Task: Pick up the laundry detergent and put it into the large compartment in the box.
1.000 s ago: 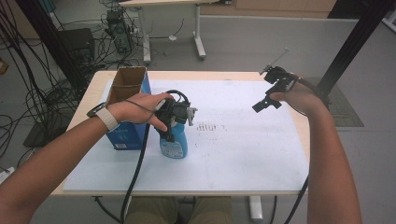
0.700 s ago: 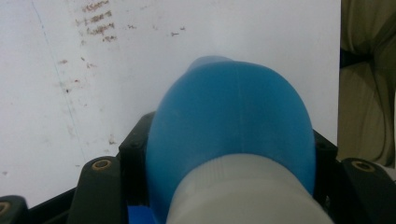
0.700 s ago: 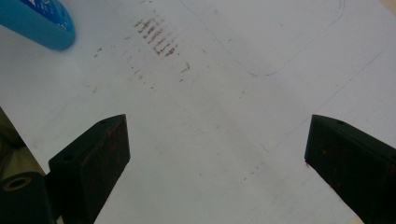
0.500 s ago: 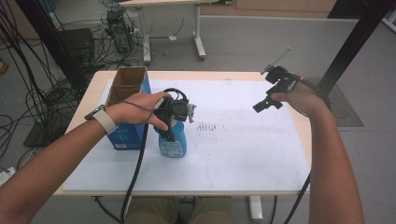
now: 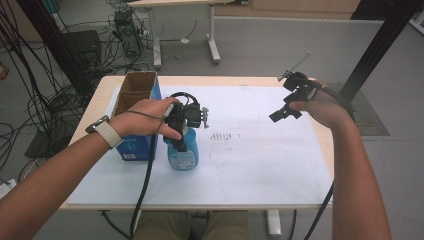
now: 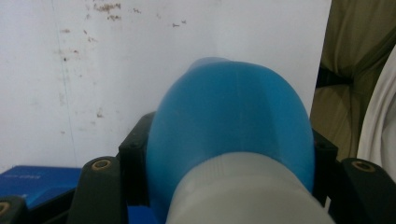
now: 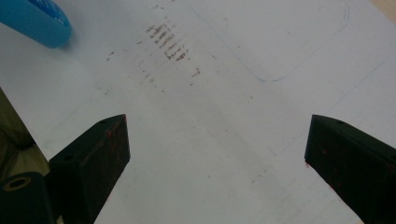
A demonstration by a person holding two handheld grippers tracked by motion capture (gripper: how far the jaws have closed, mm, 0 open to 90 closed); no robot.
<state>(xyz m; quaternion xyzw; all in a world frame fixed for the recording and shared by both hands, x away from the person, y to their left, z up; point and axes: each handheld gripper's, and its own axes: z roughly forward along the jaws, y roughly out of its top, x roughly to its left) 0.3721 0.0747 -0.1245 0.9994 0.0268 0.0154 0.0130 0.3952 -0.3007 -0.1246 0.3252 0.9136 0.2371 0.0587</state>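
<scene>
Nothing moved since earlier frames: both hands, bottle, box same place. Left tool (image 5: 184,131) pinching blue bottle (image 5: 182,152) at neck, bottle upright on surface (image 5: 260,170), touching box (image 5: 134,92). Right tool (image 5: 286,111) spread, holding nothing, well apart over white sheet. Grasp done; lifting and placing bottle probably left.

Black grippers with brass-ringed screw holes, trailing black cables; a white wristband (image 5: 106,132) worn.
</scene>
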